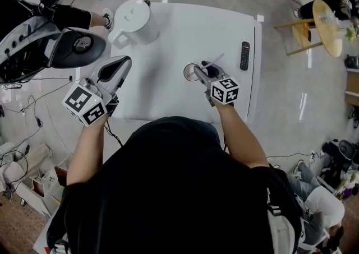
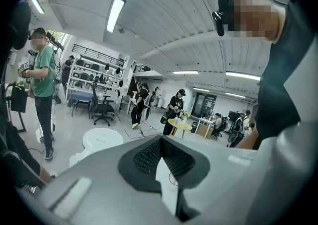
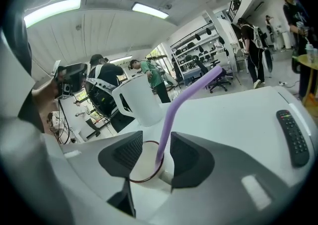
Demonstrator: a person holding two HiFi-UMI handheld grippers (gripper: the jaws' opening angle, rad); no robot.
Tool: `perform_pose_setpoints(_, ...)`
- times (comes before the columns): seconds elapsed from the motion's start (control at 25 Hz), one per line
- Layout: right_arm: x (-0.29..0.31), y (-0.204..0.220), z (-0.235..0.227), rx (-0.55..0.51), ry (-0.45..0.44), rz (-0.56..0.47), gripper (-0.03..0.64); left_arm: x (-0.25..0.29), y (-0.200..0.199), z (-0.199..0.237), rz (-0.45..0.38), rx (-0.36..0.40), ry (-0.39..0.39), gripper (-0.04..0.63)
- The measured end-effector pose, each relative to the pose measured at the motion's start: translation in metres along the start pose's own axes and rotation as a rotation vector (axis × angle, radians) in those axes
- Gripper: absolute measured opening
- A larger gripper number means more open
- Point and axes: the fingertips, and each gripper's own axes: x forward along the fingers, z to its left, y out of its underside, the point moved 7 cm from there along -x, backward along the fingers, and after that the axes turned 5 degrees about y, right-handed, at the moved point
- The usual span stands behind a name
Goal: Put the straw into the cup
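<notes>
At centre frame, on the white worktop (image 1: 168, 34), the purple bendy straw (image 3: 185, 96) stands in the red-rimmed cup (image 3: 139, 165).
Right claw (image 3: 156, 144) is spread either side of the straw, not pinching it; left claw (image 2: 161, 142), off the worktop's left edge, is pressed together, empty.

The cup (image 1: 191, 72) stands in the middle of the table (image 1: 168, 34). The straw (image 1: 213, 61) is in the cup and leans to the right. The jug (image 1: 134, 22) sits at the far left corner. The remote (image 1: 244, 55) lies on the right side, well apart from the cup.
</notes>
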Motion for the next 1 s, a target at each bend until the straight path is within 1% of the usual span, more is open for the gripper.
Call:
perform_pose_setpoints(0.32, -0.012, 0.008, -0.011, 0.015, 0.043, -0.014, 0.204, 0.001, 0.002, -0.003, -0.002, 0.004, 0.012, 0.000)
perform_pose_setpoints(0.64, -0.031, 0.009, -0.009, 0.019, 0.071, -0.030, 0.202, 0.001, -0.001, -0.014, -0.009, 0.020, 0.033, 0.000)
perform_pose_setpoints(1.0, -0.063, 0.002, -0.006, 0.015, 0.133, -0.083, 0.200, -0.008, -0.004, -0.028, -0.025, 0.048, 0.056, 0.000)
